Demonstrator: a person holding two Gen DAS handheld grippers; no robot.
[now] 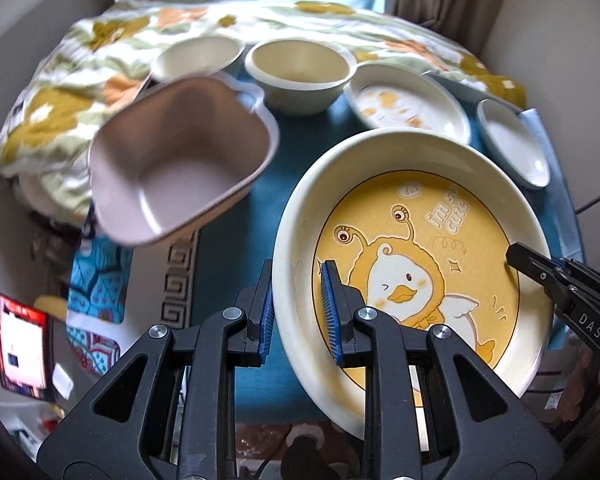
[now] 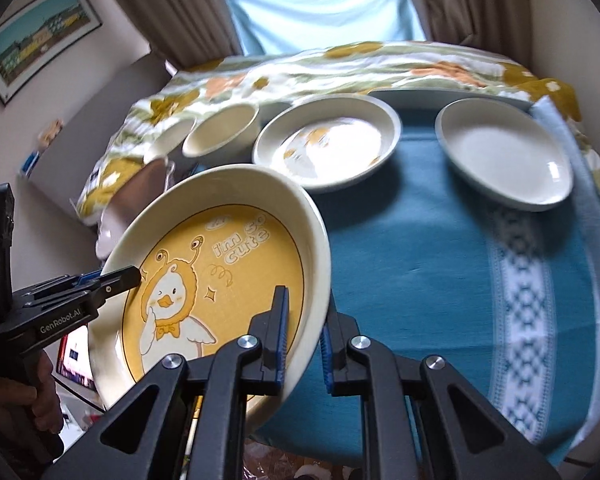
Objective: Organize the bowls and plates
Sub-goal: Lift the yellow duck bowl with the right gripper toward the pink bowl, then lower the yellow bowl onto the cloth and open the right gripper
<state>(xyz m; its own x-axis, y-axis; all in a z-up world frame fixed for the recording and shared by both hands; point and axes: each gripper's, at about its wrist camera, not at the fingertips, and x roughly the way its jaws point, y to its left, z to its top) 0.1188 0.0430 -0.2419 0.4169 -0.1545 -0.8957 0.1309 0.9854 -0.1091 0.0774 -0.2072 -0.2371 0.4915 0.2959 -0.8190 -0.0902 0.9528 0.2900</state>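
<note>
Teal cloth (image 2: 412, 264) with a woven feel covers the table, and above it both tools grip one big dish. The left gripper (image 1: 300, 312) has its ribbed blue pads nearly together on the rim of the duck plate (image 1: 420, 240), one pad outside the wall and one inside on the yellow picture. The right gripper (image 2: 304, 340) pinches the opposite rim the same way, jaws almost fully closed on the thin glossy wall. That plate is round, cream at the edge, with a cartoon duck and "I'm so cute" printed in it; it hangs tilted above the near left part of the table and is empty.

Just beyond its left side sits a squarish pink bowl (image 1: 180, 160) with rounded corners, matte and empty, blurred. Farther back stand two small cream bowls (image 1: 300, 68), smooth and round, nothing visible in them. To their right lies a shallow cream plate (image 2: 328, 144) with faint orange prints, and near the right edge a plain white plate (image 2: 504, 156) with a grey-blue outside, both bare. A flowered quilt (image 2: 340, 68) lies behind, then curtains (image 2: 172, 4) and a bright window
</note>
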